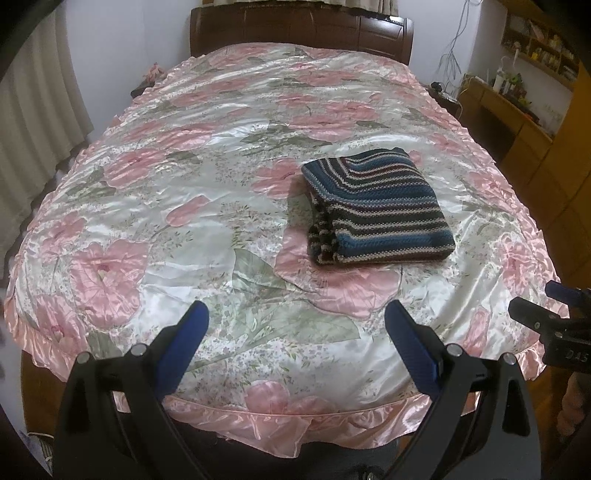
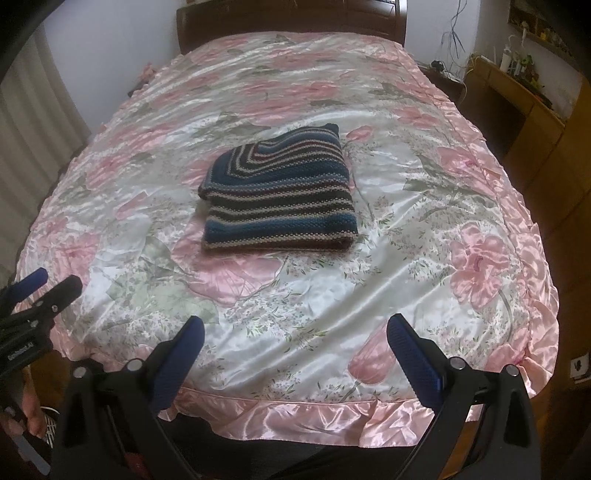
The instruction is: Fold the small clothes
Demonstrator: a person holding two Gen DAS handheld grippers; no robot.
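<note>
Lying folded into a thick rectangle on the bed: a striped knit garment [image 1: 376,206], banded in dark blue, black and cream, sitting right of centre in the left wrist view and just above centre in the right wrist view [image 2: 279,194]. Resting flat on a shiny satin bedspread [image 1: 166,192] printed with large pink flowers and green leaves, edged with a pink ruffle along the lower part of both frames.

Hovering at the bottom of the left wrist view: the left gripper [image 1: 297,341], blue-padded fingers [image 1: 184,347] spread wide, gripping nothing, well apart from the garment. Showing again at the lower left edge of the right wrist view [image 2: 46,286], with a hand [image 2: 27,413] gripping its handle below.

Hovering at the bottom of the right wrist view: the right gripper [image 2: 295,345], jaws likewise spread wide and empty (nothing between the blue pads). Peeking in at the right edge of the left wrist view [image 1: 546,301].

Standing at the top of both frames: a dark wooden headboard [image 1: 295,29]. Filling the upper right: wooden shelving [image 1: 517,122] with small items, too small to identify. Hanging at the left edge: pale curtains [image 1: 33,122].
</note>
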